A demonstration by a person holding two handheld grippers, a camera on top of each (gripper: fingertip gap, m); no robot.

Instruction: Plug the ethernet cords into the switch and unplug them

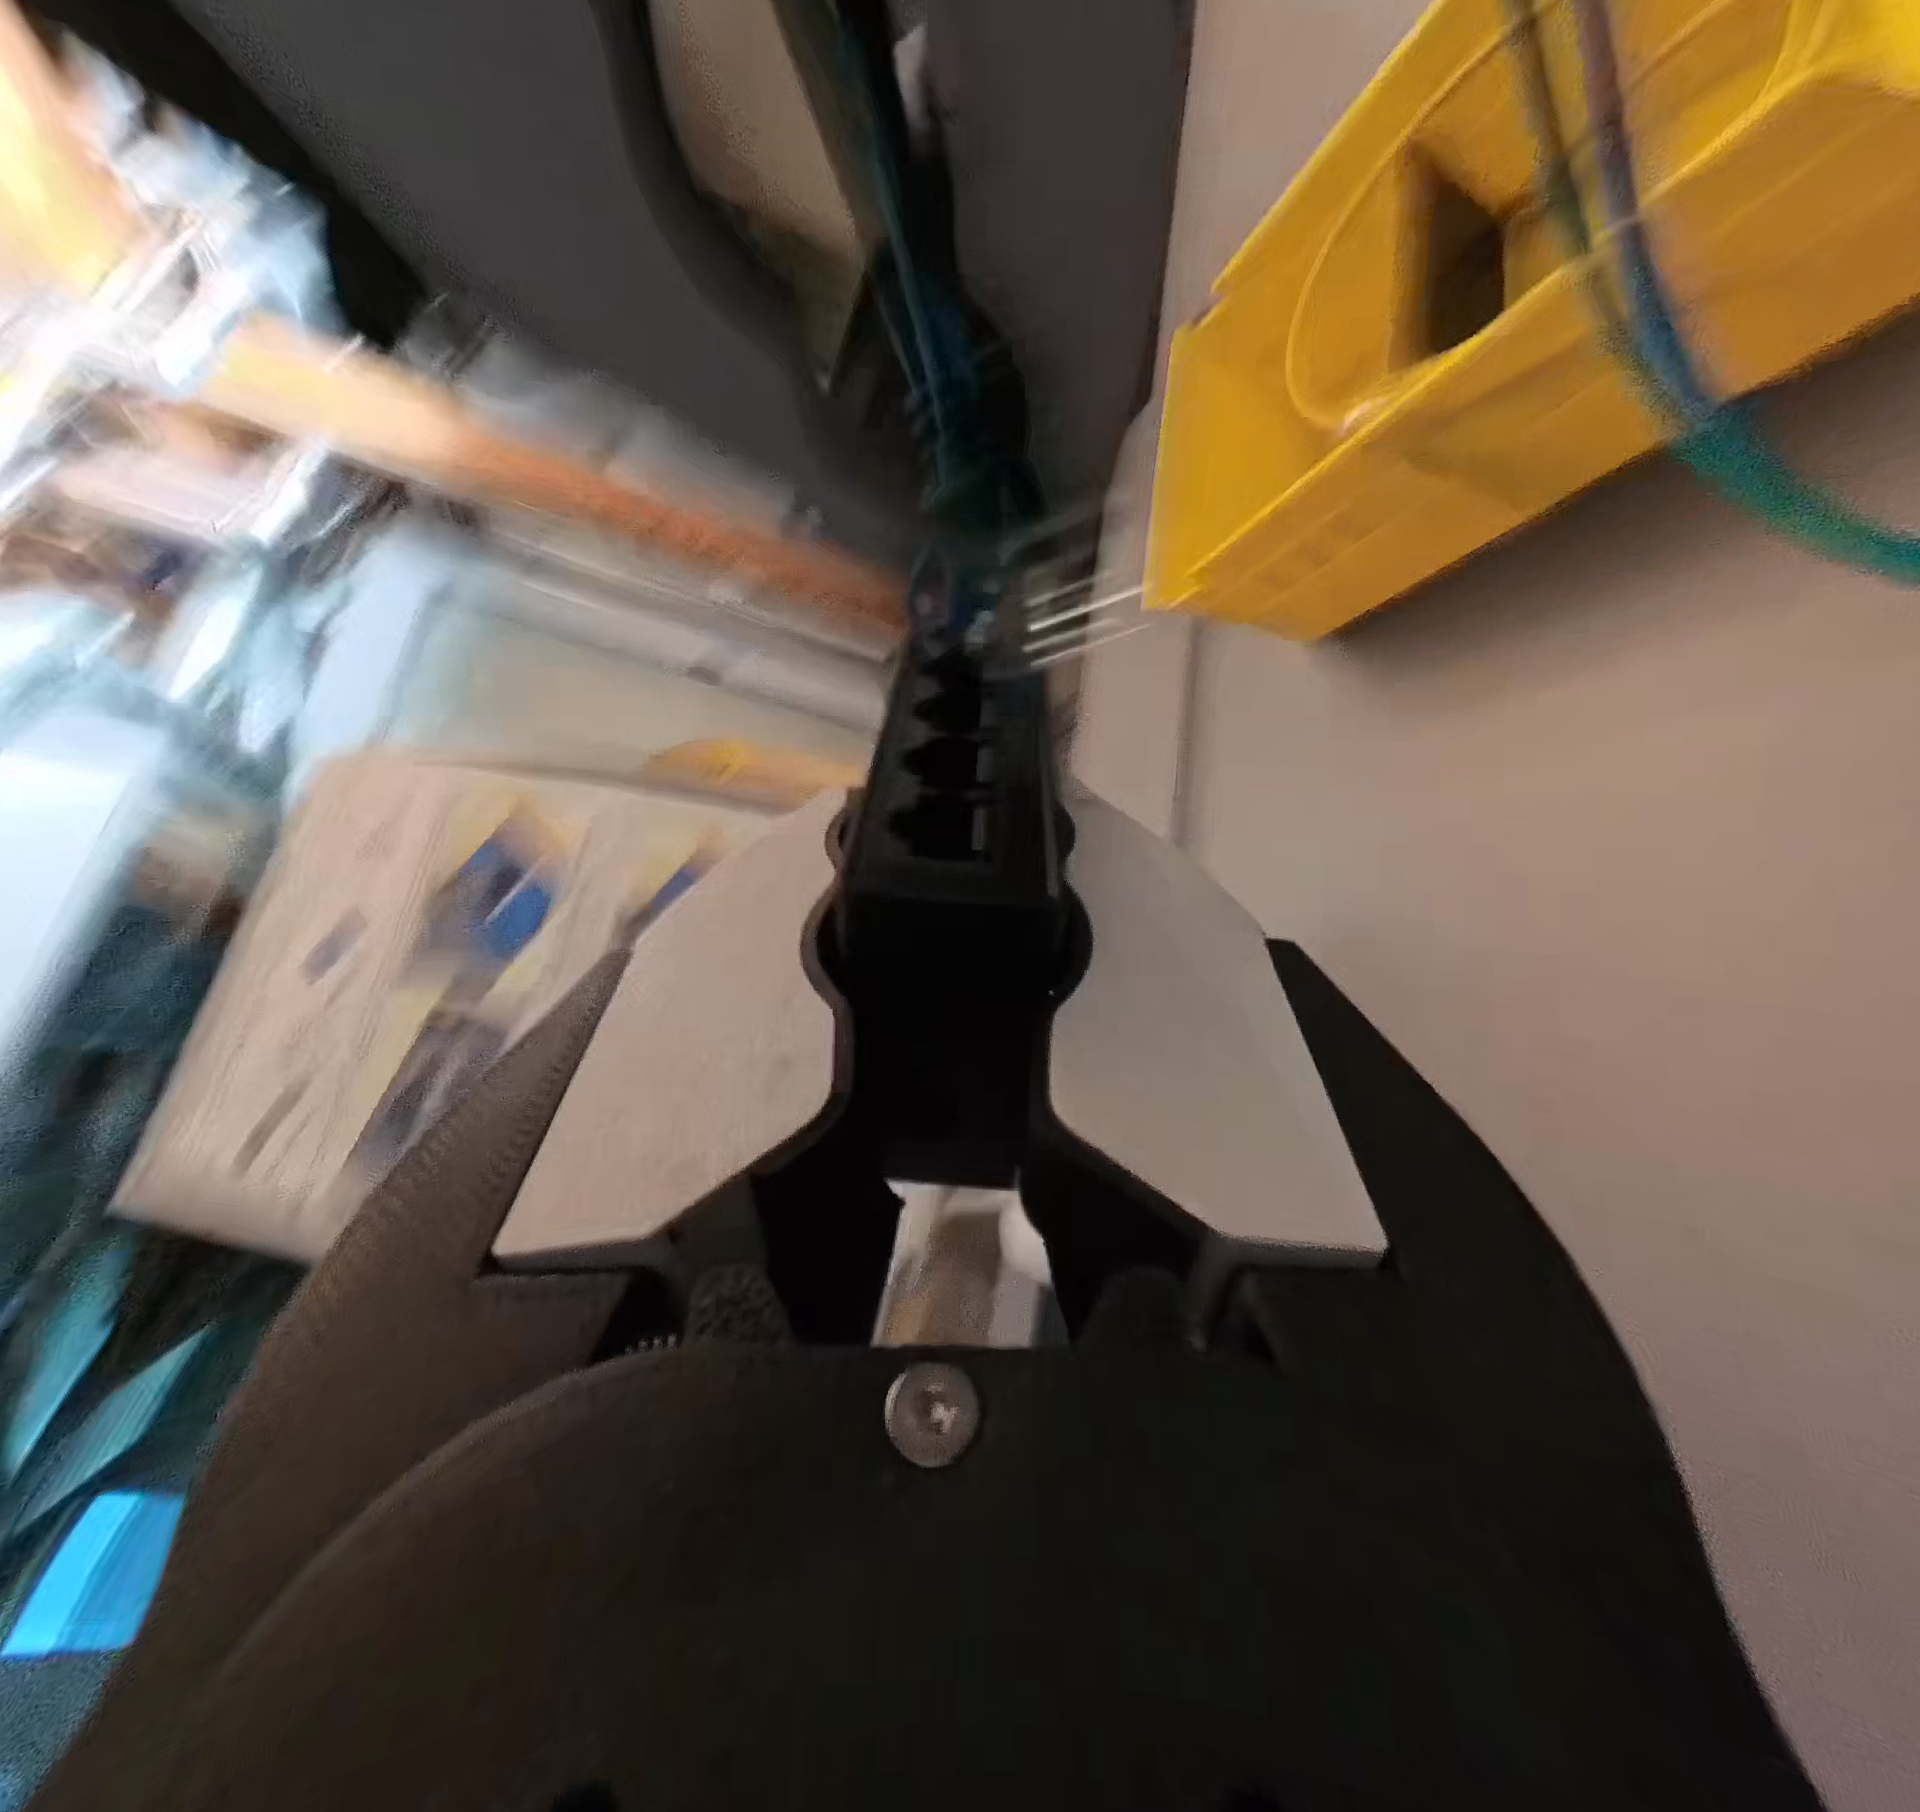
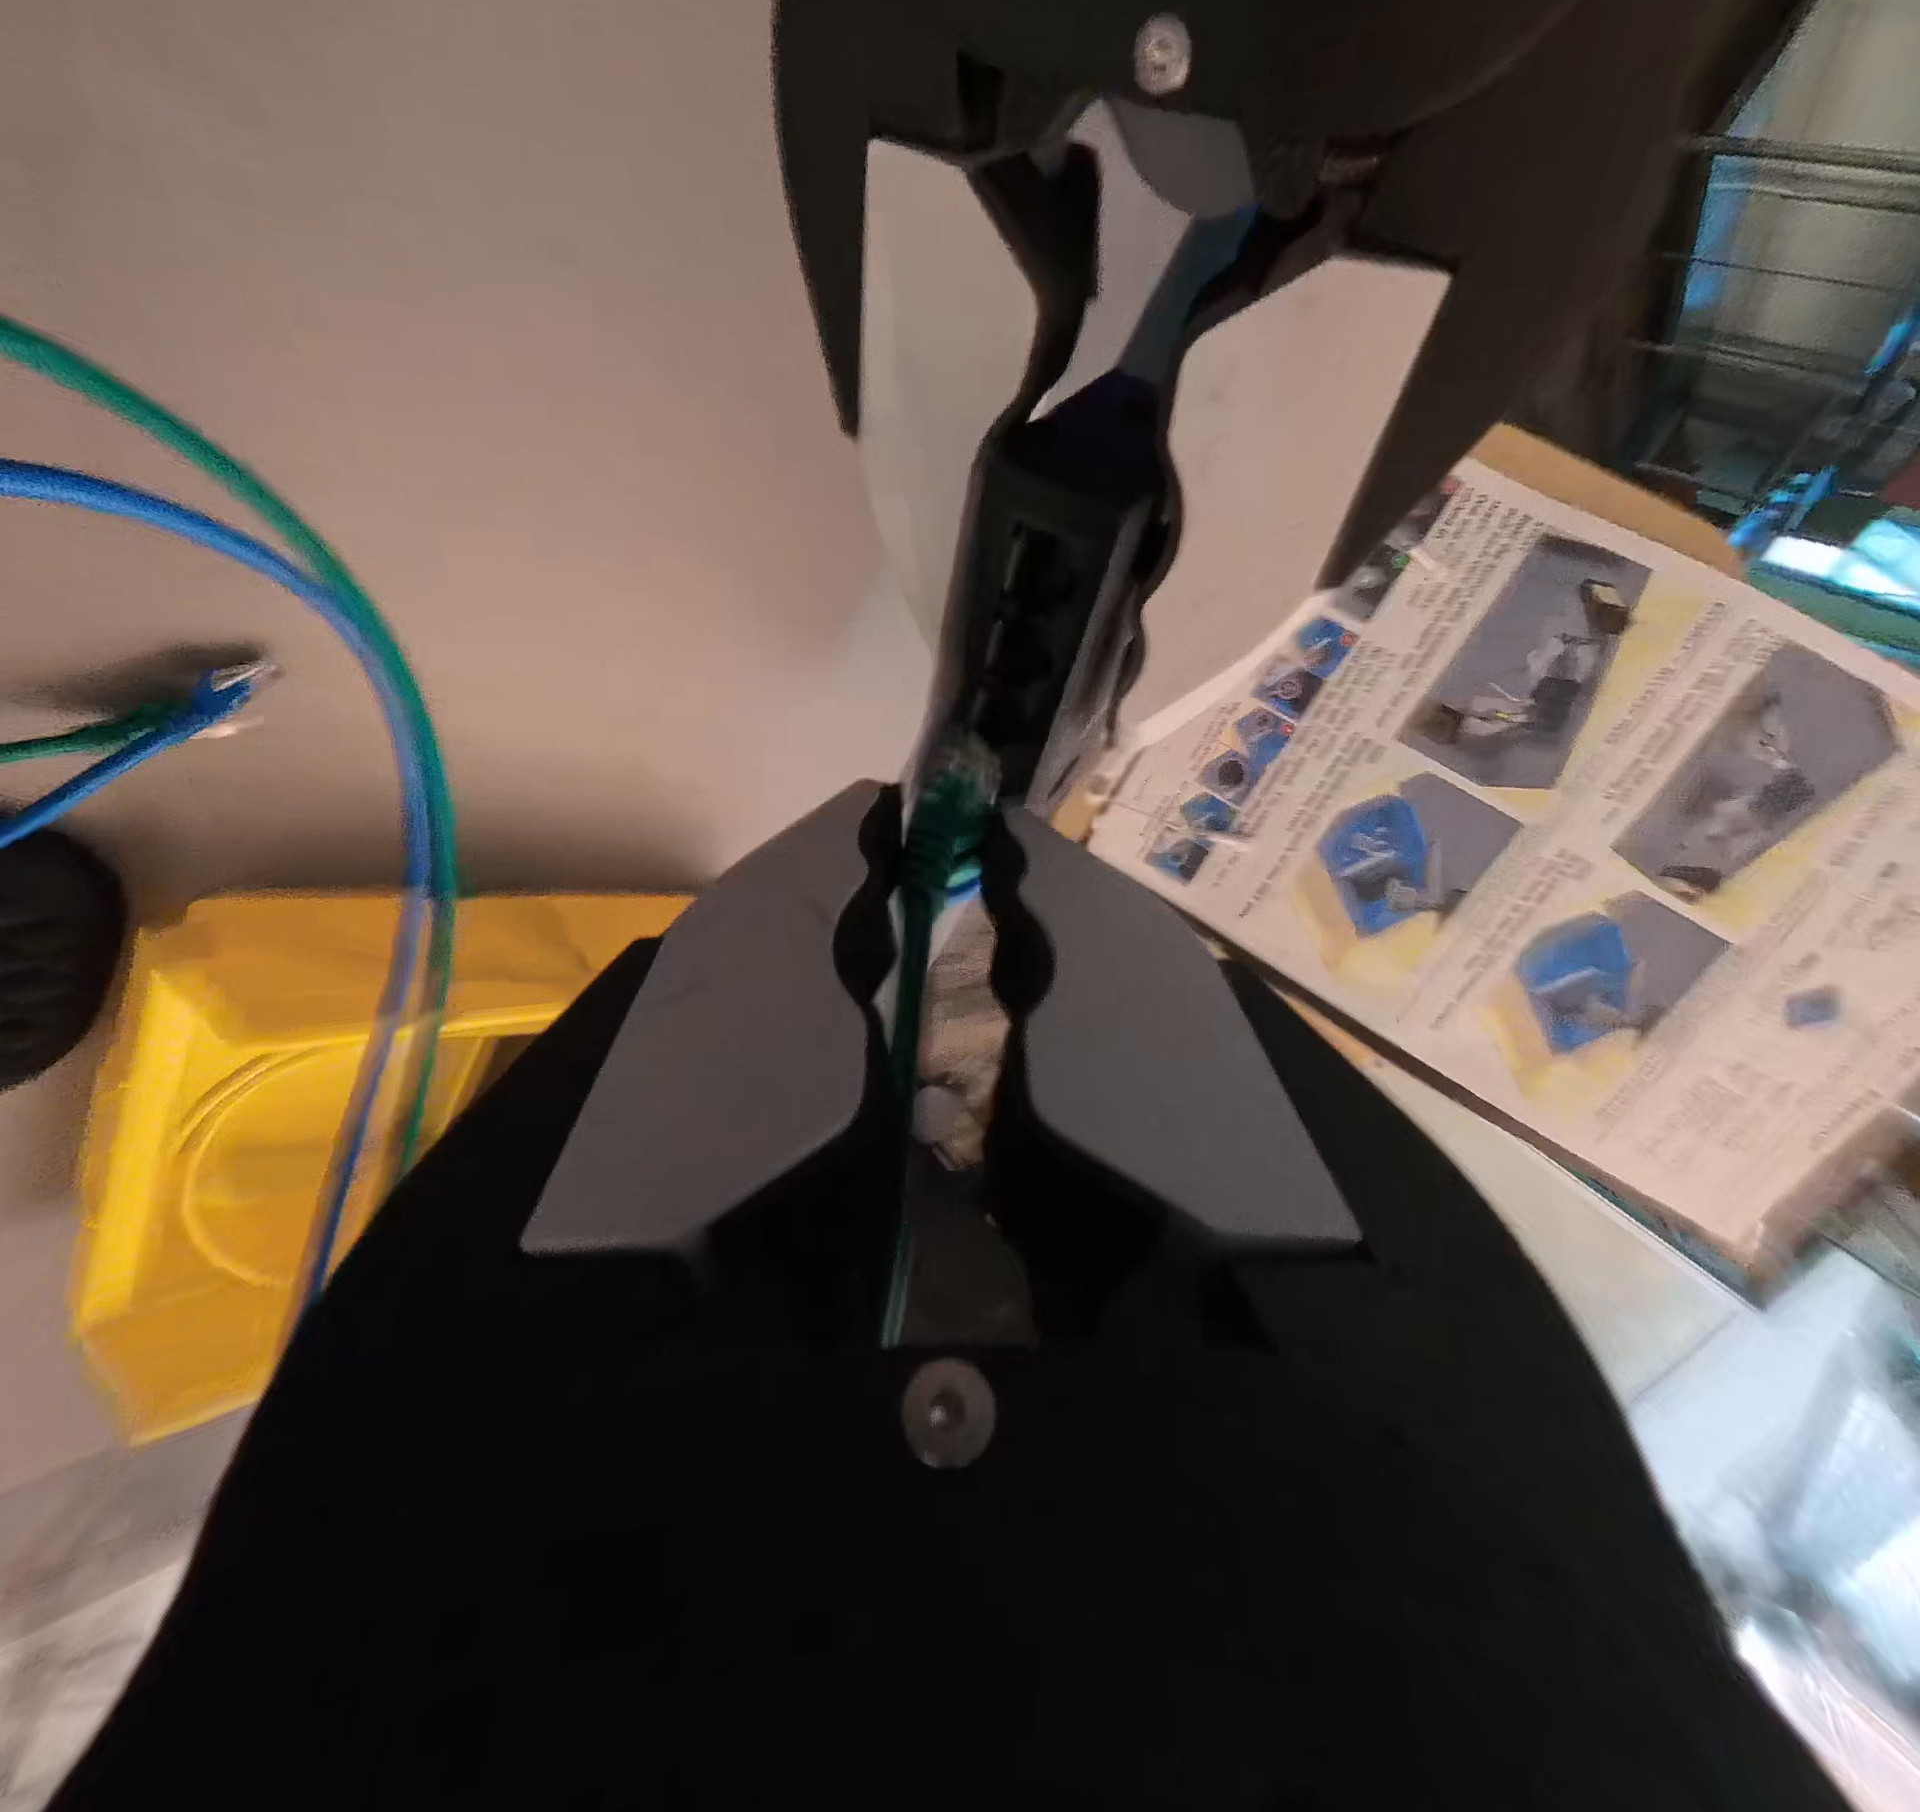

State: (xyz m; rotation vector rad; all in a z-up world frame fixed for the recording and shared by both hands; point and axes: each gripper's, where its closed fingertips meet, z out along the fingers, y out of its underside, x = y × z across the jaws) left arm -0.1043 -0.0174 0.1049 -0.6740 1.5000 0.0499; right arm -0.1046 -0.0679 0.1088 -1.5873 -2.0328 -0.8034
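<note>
Left gripper [image 1: 948, 858] clamps the black switch [image 1: 940, 806]; right gripper [image 2: 940, 853] pinches the green cord's plug [image 2: 951, 812], seemingly at the switch's port

Grippers: two, left gripper [image 1: 951, 889] and right gripper [image 2: 940, 848].
Switch [image 2: 1039, 609]: one, black; three empty ports countable in left wrist view.
Ethernet cords: two, green cord [image 2: 312, 557] and blue cord [image 2: 208, 505].
Loose plugs [image 2: 234, 692] on worktop [image 2: 468, 204]: two, far left.
Yellow block [image 2: 270, 1087]: one, near left.
Printed sheet [image 2: 1558, 827]: one, right.
</note>
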